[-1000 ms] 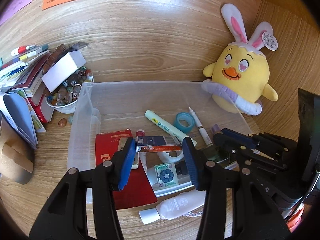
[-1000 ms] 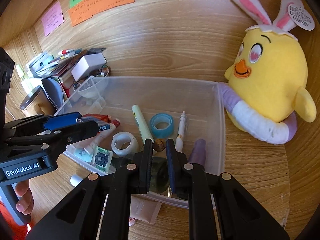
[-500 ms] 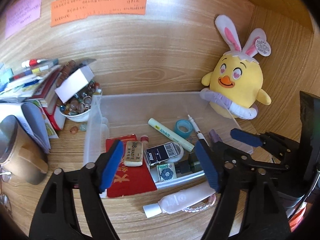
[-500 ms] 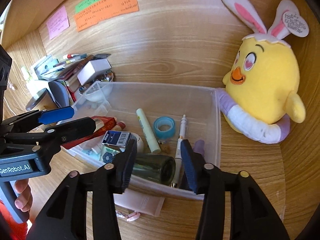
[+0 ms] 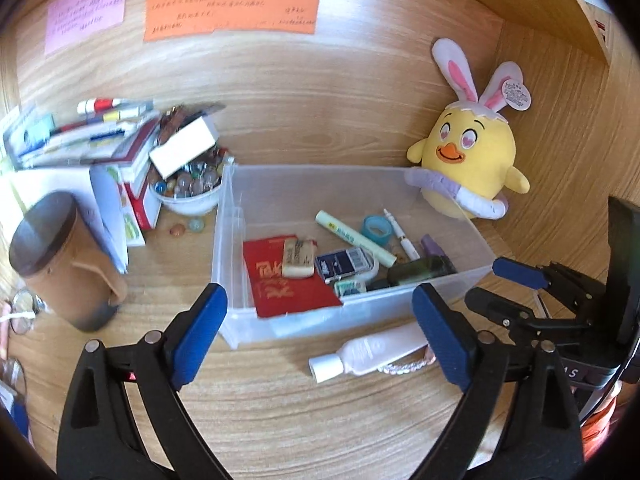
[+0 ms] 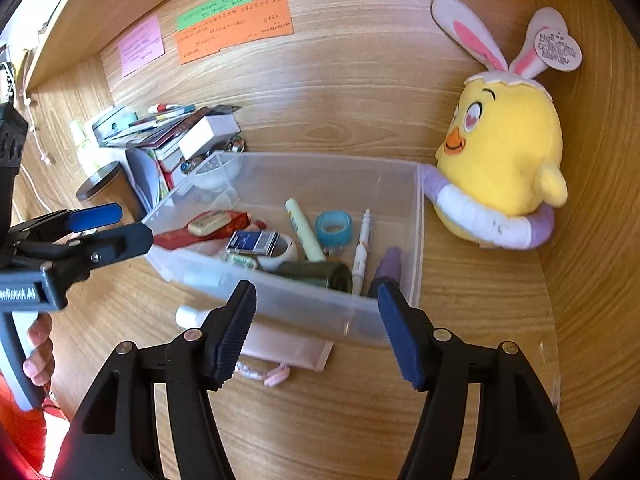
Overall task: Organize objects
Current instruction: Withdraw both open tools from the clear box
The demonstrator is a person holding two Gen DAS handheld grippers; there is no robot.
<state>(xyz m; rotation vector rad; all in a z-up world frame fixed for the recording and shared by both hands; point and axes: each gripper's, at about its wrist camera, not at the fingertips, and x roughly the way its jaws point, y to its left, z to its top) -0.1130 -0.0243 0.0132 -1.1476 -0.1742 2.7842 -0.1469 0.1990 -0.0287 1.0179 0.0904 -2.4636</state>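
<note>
A clear plastic bin [image 5: 236, 216] [image 6: 416, 216] sits on the wooden desk. It holds a red booklet [image 5: 280, 284], an eraser [image 5: 298, 258], a blue card box [image 5: 346, 262] [image 6: 254, 242], a tape roll [image 5: 377, 229] [image 6: 334, 226], a pale green marker [image 5: 352, 238], a pen [image 6: 362, 246] and a dark green bottle [image 5: 424, 270] [image 6: 320, 274]. My left gripper [image 5: 320, 336] is open and empty, in front of the bin. My right gripper [image 6: 318, 332] is open and empty at the bin's near wall. A pink-white tube [image 5: 368, 350] [image 6: 280, 346] lies on the desk before the bin.
A yellow chick plush [image 5: 468, 160] [image 6: 504, 160] leans against the bin's right end. A bowl of marbles [image 5: 188, 188], stacked books [image 5: 100, 136] and a brown cup [image 5: 60, 256] stand left. Sticky notes [image 5: 232, 8] hang on the back wall.
Both grippers opened and pulled back out of the bin. The left let go of the blue card box and the right let go of the dark green bottle; both now lie in the bin.
</note>
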